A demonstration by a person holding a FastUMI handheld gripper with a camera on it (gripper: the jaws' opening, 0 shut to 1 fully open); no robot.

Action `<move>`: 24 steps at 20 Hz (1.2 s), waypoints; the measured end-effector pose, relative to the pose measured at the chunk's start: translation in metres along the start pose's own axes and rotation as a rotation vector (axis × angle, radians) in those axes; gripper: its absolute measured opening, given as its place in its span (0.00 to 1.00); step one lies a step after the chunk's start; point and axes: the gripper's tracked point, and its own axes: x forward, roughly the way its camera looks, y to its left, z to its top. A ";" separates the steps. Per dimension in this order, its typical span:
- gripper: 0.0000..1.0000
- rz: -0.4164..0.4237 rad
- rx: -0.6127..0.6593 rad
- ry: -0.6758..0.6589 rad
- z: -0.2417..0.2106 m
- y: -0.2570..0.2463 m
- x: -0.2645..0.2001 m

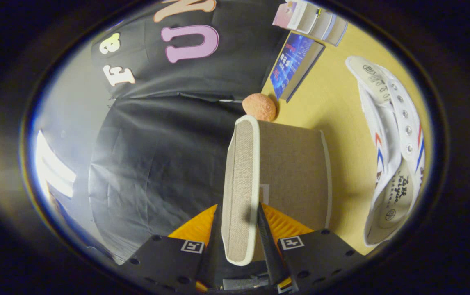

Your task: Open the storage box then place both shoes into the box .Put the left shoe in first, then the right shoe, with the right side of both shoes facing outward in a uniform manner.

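My gripper (238,213) is shut on the storage box's lid (240,180), a thick beige fabric panel with white trim; one finger presses on each of its faces. The view is rolled sideways, so the yellow table stands to the right of the fingers. Beyond the right finger runs the box's beige fabric wall (296,168). A white sneaker (395,155) with red and blue stripes lies on the table to the right of the box, its opening and insole facing me. I cannot tell whether a second shoe lies behind it.
An orange ball (260,107) sits at the box's far end. Past it a blue book (294,65) lies on the yellow table (337,94), with several upright books (313,18) farther back. The booth's black cloth wall (157,164) lies left of the lid.
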 end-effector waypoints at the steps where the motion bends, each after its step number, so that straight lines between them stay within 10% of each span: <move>1: 0.52 0.014 -0.006 0.027 -0.004 0.005 0.001; 19: 0.52 0.047 -0.241 0.174 -0.045 0.098 0.022; 24: 0.31 -0.090 -0.336 0.260 -0.062 0.118 0.052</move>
